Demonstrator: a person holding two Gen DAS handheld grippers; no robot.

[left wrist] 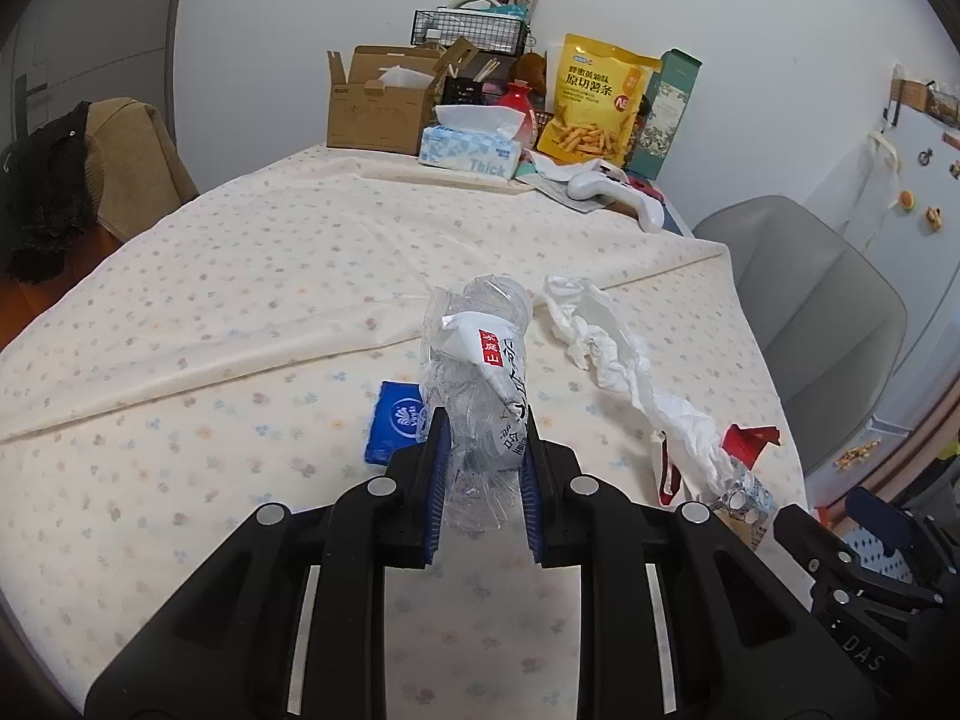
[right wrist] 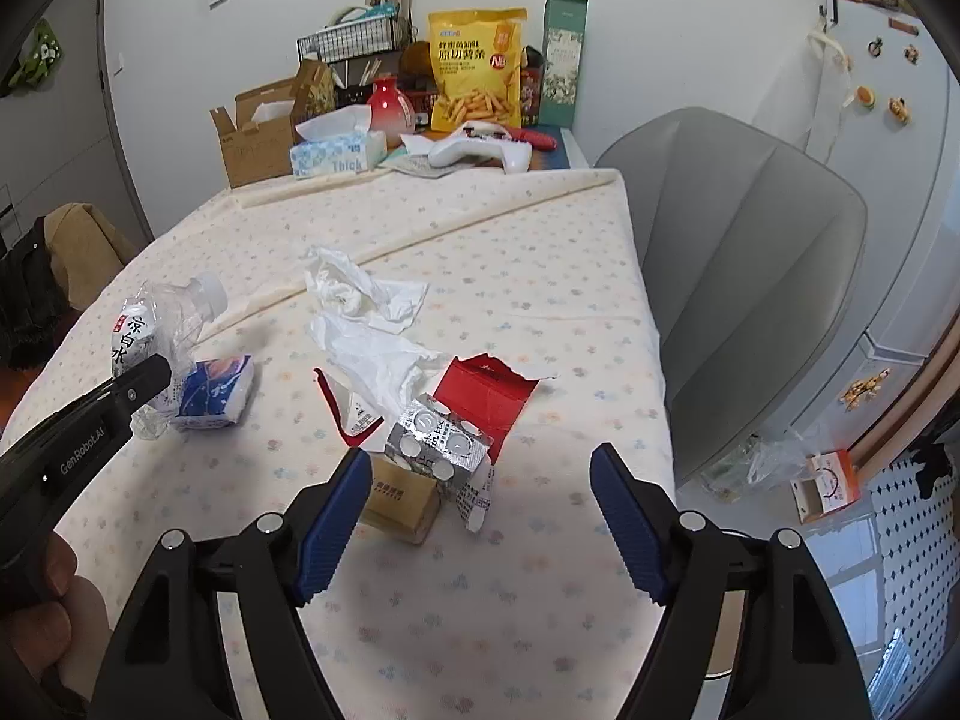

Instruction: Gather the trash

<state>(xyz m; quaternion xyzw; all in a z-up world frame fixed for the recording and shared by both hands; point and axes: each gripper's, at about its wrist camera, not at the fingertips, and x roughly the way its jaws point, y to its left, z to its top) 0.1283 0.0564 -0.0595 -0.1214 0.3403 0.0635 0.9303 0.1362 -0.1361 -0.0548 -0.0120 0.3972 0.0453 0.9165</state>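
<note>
While your left gripper clamps the crushed bottle near its base, its long axis runs away from you, cap far. Your right gripper gapes empty over the blister pack.

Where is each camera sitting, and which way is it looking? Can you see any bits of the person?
Left wrist view: sits on the left gripper, looking forward and down across the flowered tablecloth; its blue pads squeeze a crushed clear plastic bottle.
Right wrist view: sits on the right gripper, jaws apart, looking down at a silver pill blister pack; a hand shows at lower left.
Shared: the bottle, crumpled white tissue, yellow snack bag.
</note>
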